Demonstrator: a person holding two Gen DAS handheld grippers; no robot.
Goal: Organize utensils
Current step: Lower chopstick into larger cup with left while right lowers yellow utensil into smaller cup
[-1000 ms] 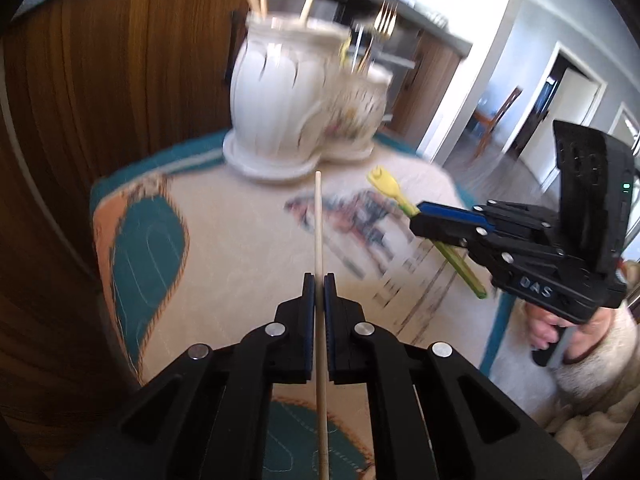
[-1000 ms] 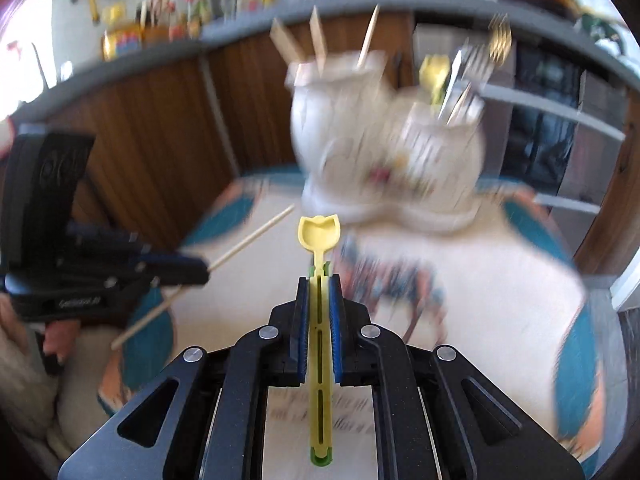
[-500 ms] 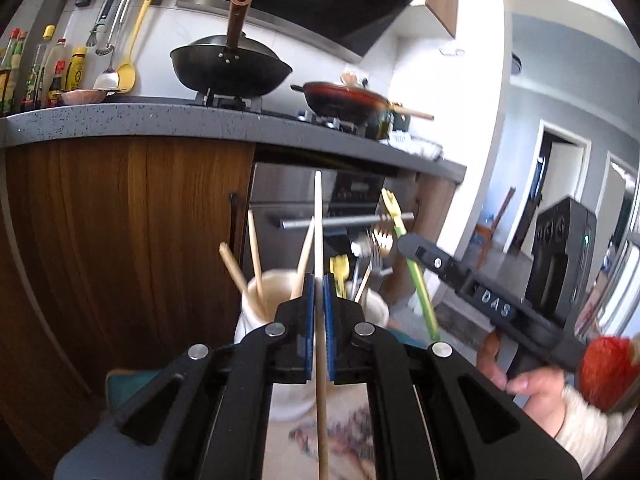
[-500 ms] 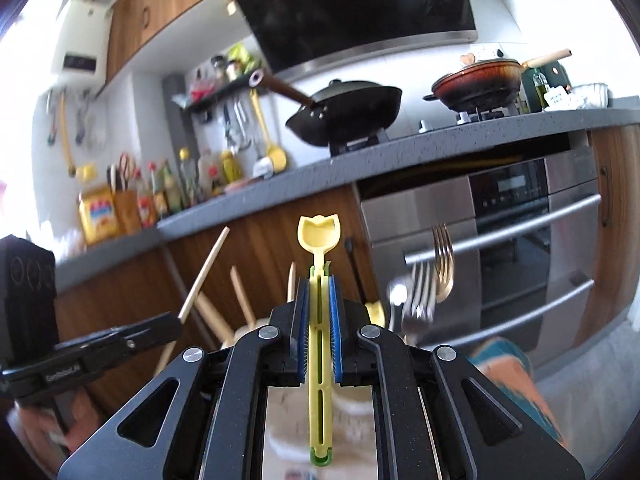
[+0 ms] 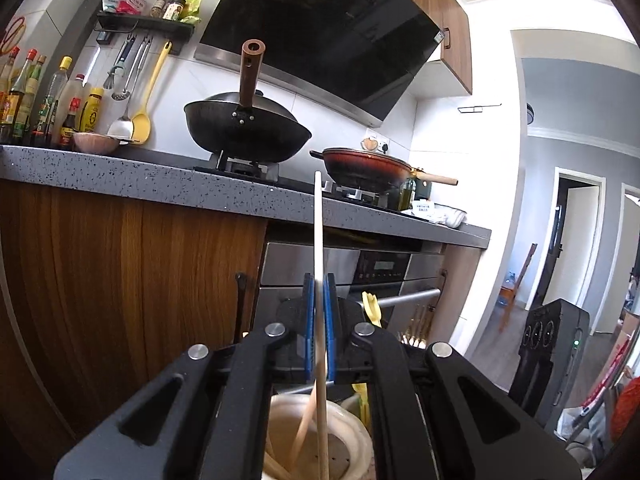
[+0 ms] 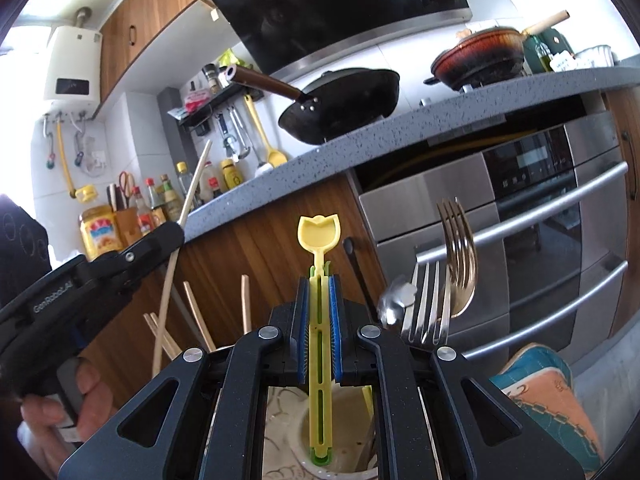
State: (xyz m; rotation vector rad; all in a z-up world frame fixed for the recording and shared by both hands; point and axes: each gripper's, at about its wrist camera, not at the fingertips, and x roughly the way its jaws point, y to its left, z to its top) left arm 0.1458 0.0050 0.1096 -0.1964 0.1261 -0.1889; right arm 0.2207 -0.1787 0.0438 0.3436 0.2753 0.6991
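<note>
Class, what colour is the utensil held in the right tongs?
Yellow utensil, green at its lower end; clearest in the right wrist view.

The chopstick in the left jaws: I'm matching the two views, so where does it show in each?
Left wrist: chopstick runs up the centre, lower end in the white jar.
Right wrist: chopstick slants at the left, through the left gripper.
Shared landmark: black wok.
</note>
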